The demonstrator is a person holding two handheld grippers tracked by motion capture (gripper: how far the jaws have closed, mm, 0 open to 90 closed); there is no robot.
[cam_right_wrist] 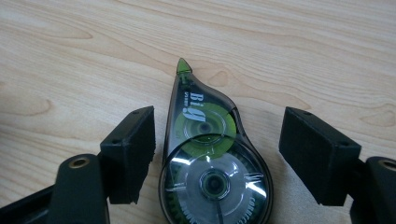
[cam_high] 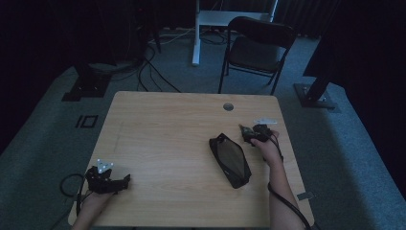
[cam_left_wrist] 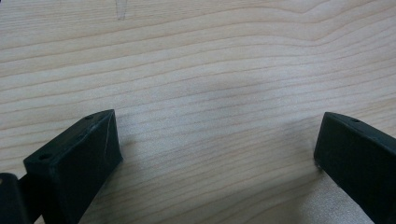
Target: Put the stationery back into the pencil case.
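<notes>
The right gripper [cam_right_wrist: 217, 149] stands over the tape roller [cam_right_wrist: 210, 158], its jaws spread wide on either side of it, neither pad touching. The roller lies flat on the table [cam_right_wrist: 280, 42], near its right edge just beyond the black pouch [cam_high: 230, 160]. Its smoky clear teardrop shell shows a green reel, a silver reel and a green tip pointing away.

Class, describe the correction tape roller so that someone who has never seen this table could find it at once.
Start at the wooden table and go to its right side, beyond the flat black pouch. There, between the open jaws of the right gripper, lies the correction tape roller. It is teardrop-shaped, clear and smoky, with green wheels and a green tip.
</notes>
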